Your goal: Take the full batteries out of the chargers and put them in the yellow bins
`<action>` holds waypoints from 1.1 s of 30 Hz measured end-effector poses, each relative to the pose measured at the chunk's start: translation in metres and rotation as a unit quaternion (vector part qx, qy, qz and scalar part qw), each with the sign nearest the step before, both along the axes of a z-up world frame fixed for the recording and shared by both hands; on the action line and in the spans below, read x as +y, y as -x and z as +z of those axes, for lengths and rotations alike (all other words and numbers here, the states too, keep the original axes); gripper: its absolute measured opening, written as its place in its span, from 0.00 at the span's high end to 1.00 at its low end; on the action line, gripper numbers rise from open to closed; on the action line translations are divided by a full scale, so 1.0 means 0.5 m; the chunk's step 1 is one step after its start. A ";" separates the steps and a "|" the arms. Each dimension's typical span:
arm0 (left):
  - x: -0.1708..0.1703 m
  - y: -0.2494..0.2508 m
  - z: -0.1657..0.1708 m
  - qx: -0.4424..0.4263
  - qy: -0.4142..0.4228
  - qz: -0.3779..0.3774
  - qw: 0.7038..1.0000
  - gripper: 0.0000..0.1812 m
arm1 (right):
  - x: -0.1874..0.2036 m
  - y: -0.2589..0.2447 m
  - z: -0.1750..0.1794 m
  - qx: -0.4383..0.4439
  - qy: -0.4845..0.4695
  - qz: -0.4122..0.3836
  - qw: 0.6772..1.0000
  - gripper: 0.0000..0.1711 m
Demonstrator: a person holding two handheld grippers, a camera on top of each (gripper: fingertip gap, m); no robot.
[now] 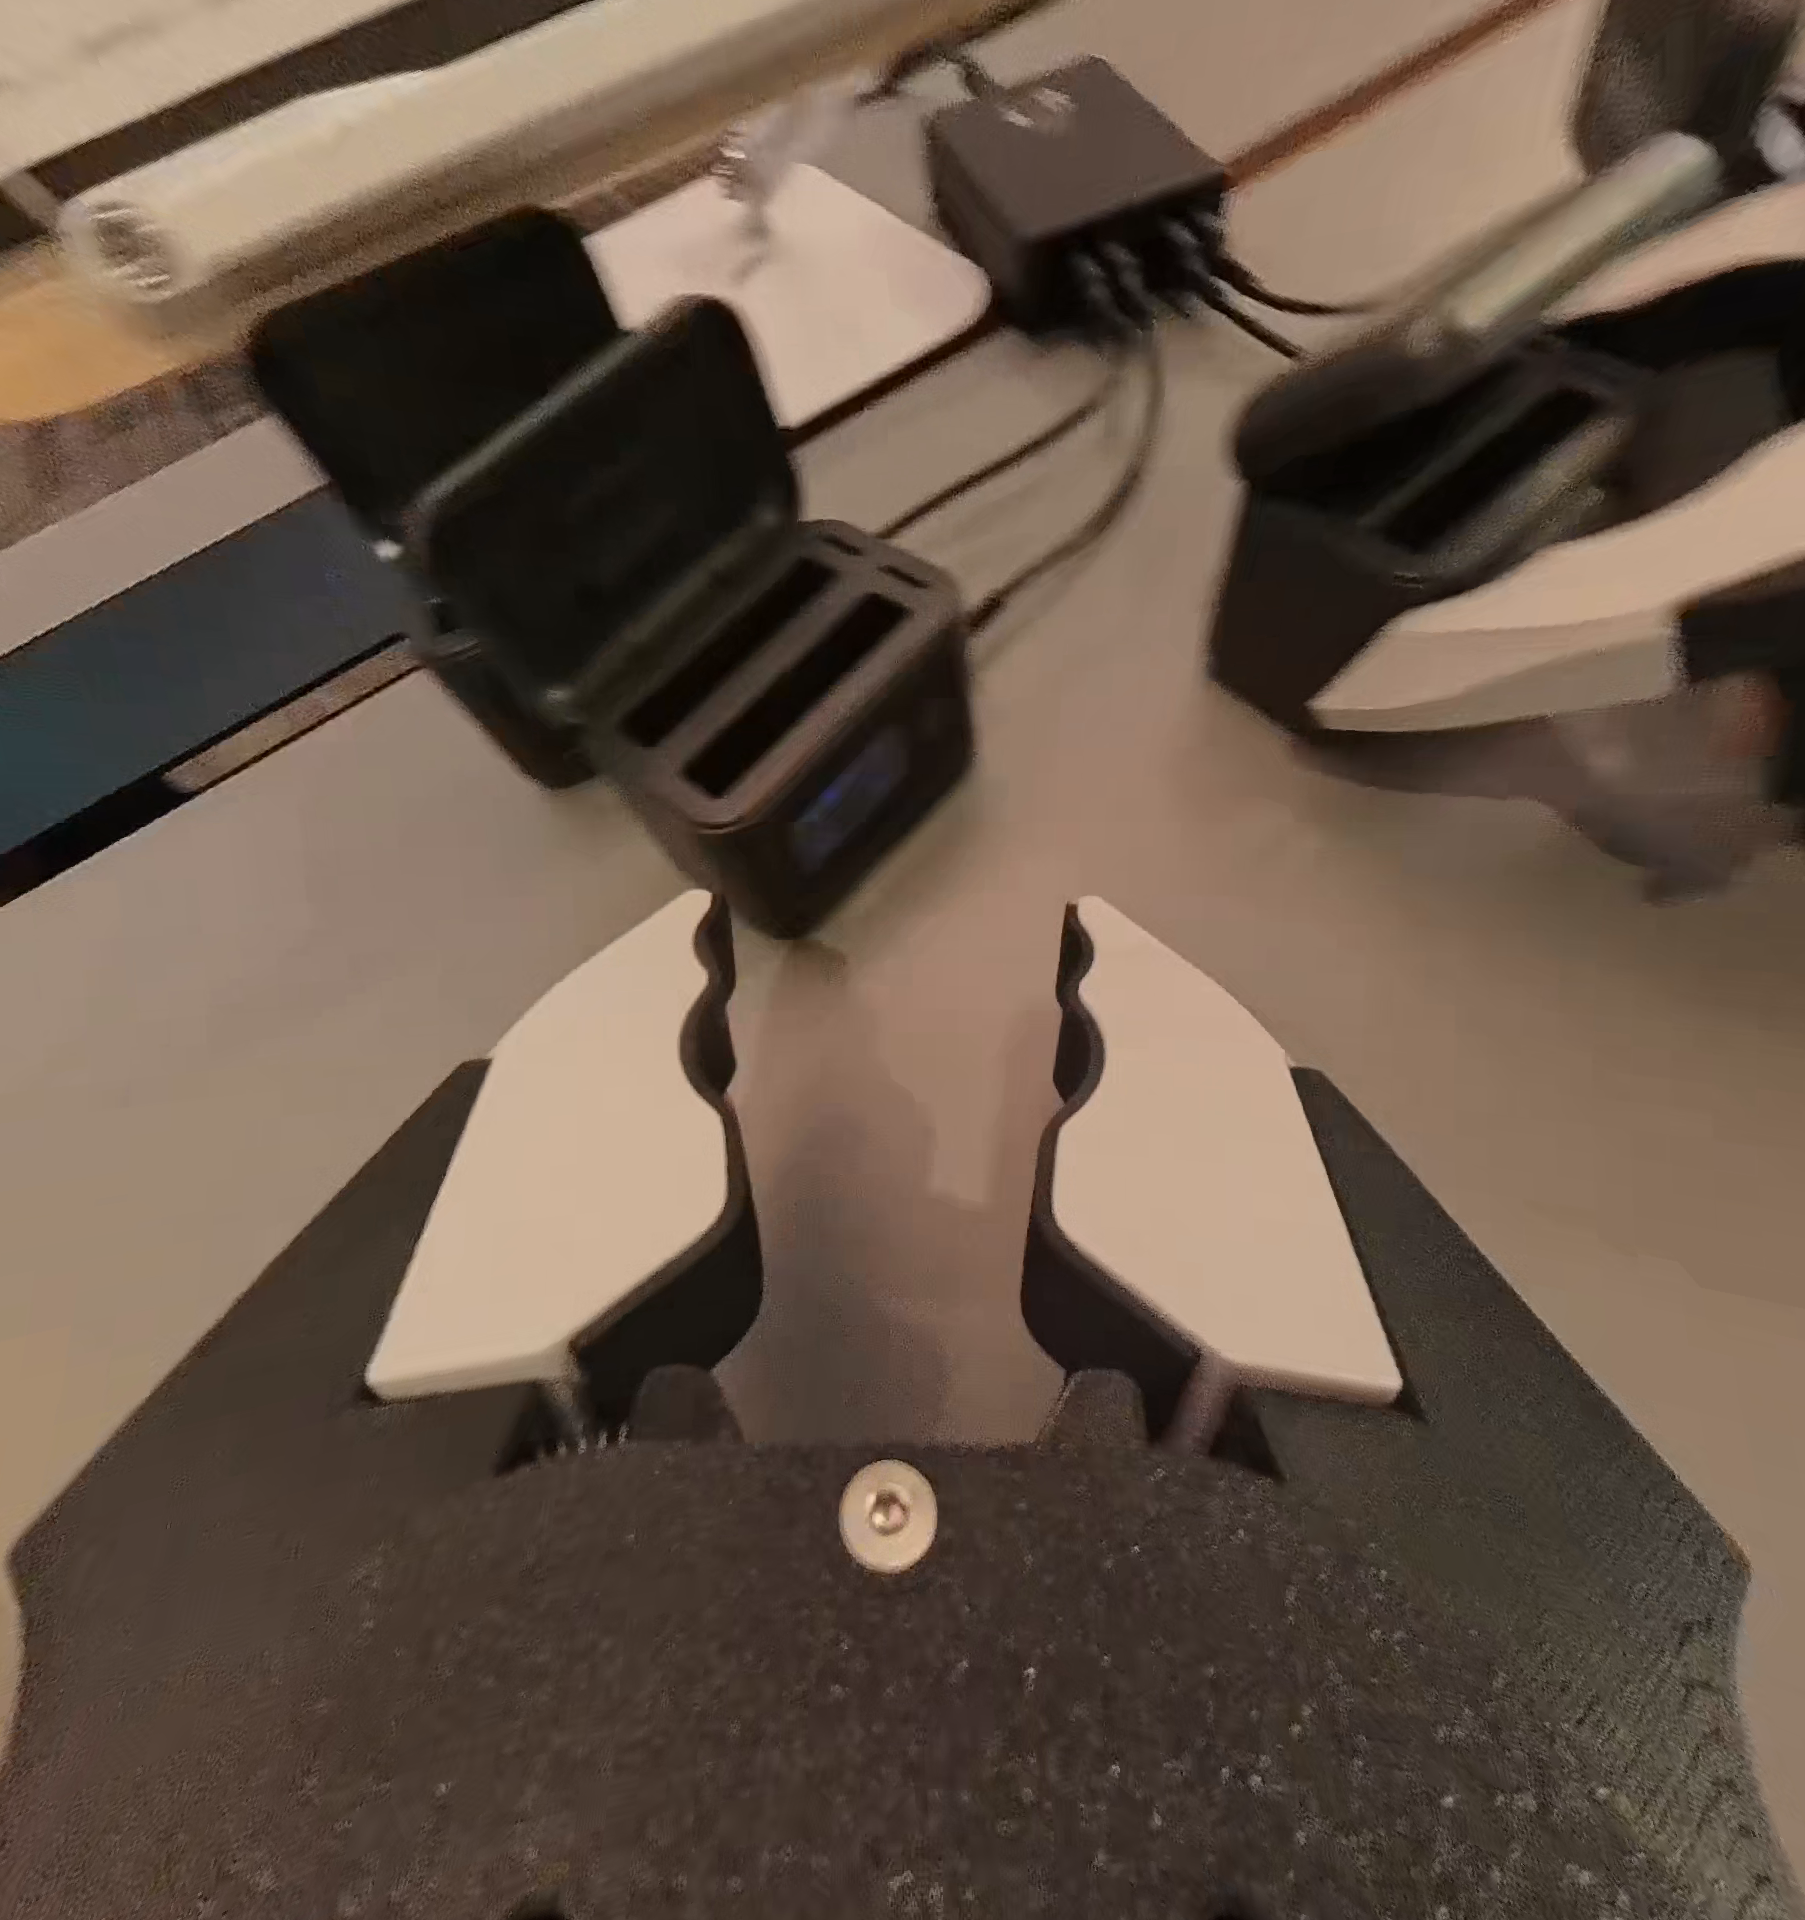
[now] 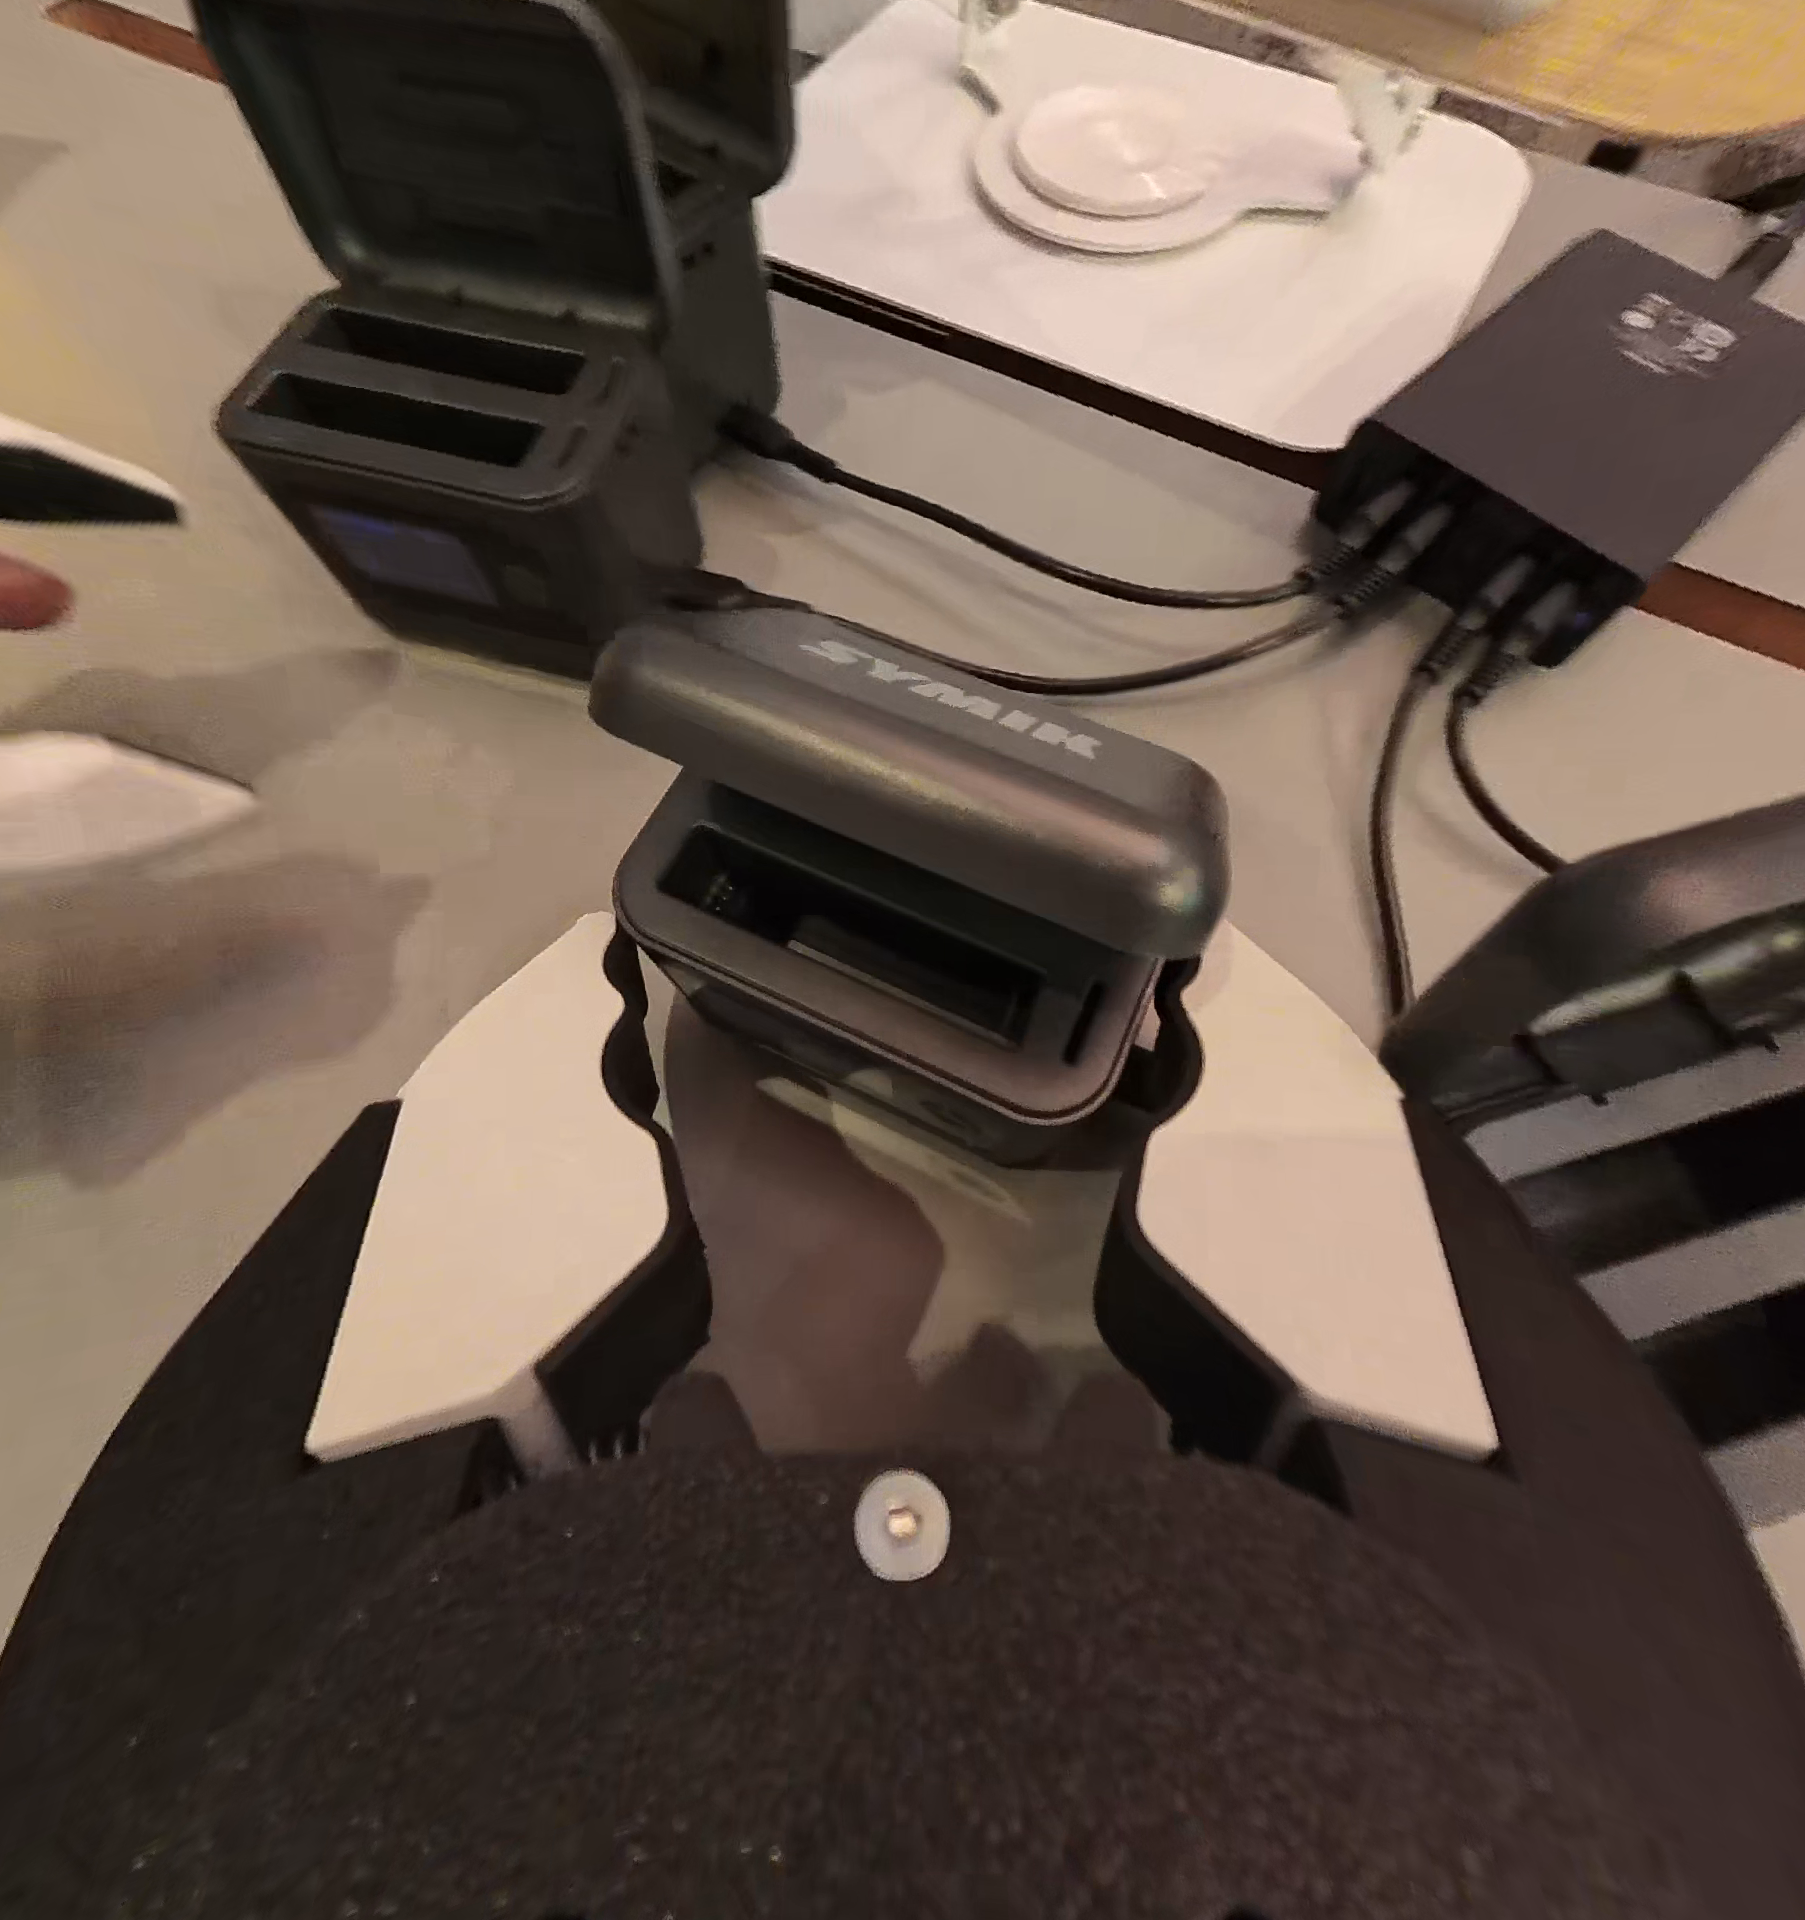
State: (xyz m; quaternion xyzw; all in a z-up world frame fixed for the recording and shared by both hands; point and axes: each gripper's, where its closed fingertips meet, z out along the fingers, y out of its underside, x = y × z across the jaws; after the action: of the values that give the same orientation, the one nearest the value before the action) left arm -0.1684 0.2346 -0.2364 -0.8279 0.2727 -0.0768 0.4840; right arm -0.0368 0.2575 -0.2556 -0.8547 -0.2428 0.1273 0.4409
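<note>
My right gripper (image 2: 898,977) is closed around the sides of a black charger (image 2: 908,935) on the grey table; its lid hangs half shut over a dark slot. A second black charger (image 2: 441,447) stands at the far left with its lid up and two slots that look empty. In the left wrist view that open charger (image 1: 773,707) sits just beyond my left gripper (image 1: 893,935), which is open and empty above the table. The right gripper (image 1: 1500,623) shows there at the right, astride its charger (image 1: 1397,520). I see no loose battery.
A black power hub (image 2: 1604,436) with several cables stands at the back right, also in the left wrist view (image 1: 1085,187). A white pad (image 2: 1241,312) lies behind. A black box (image 2: 1656,1091) sits at the right. Another open charger (image 1: 441,395) stands behind the near one. My right gripper is the nearer one to the black power hub (image 2: 1604,436): about 15 cm, against 30 cm. The left camera catches it too, in the left wrist view (image 1: 1112,160).
</note>
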 end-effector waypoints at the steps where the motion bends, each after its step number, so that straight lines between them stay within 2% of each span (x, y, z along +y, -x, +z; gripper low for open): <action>1: 0.012 0.017 0.003 -0.010 -0.006 0.027 1.000 0.66 | 0.003 -0.012 0.000 0.000 0.000 -0.009 1.000 0.45; 4: 0.039 0.048 -0.003 -0.022 -0.008 0.077 0.997 0.63 | 0.009 -0.044 0.001 -0.004 0.001 -0.031 1.000 0.47; 9: 0.064 0.014 -0.040 -0.007 0.033 0.048 0.998 0.61 | 0.008 -0.058 0.008 0.004 0.002 -0.038 0.999 0.48; 13: 0.067 -0.007 -0.052 0.022 0.037 0.034 0.998 0.61 | -0.006 -0.055 0.054 0.032 -0.023 -0.037 0.999 0.46; 20: 0.055 -0.059 -0.055 0.048 0.025 -0.016 0.998 0.62 | -0.031 -0.019 0.165 0.055 -0.134 -0.014 0.989 0.46; 27: 0.018 -0.141 -0.053 0.061 0.011 -0.091 0.994 0.64 | -0.059 0.047 0.162 0.049 -0.141 0.039 0.988 0.47; 33: 0.013 -0.142 -0.053 0.062 0.010 -0.093 0.994 0.64 | -0.050 0.026 0.159 0.058 -0.140 0.028 0.988 0.48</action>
State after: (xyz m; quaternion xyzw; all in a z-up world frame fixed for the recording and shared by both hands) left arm -0.0972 0.2411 -0.2630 -0.8068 0.3776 -0.0729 0.4485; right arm -0.0497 0.2327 -0.1761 -0.7685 -0.2560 0.1530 0.5661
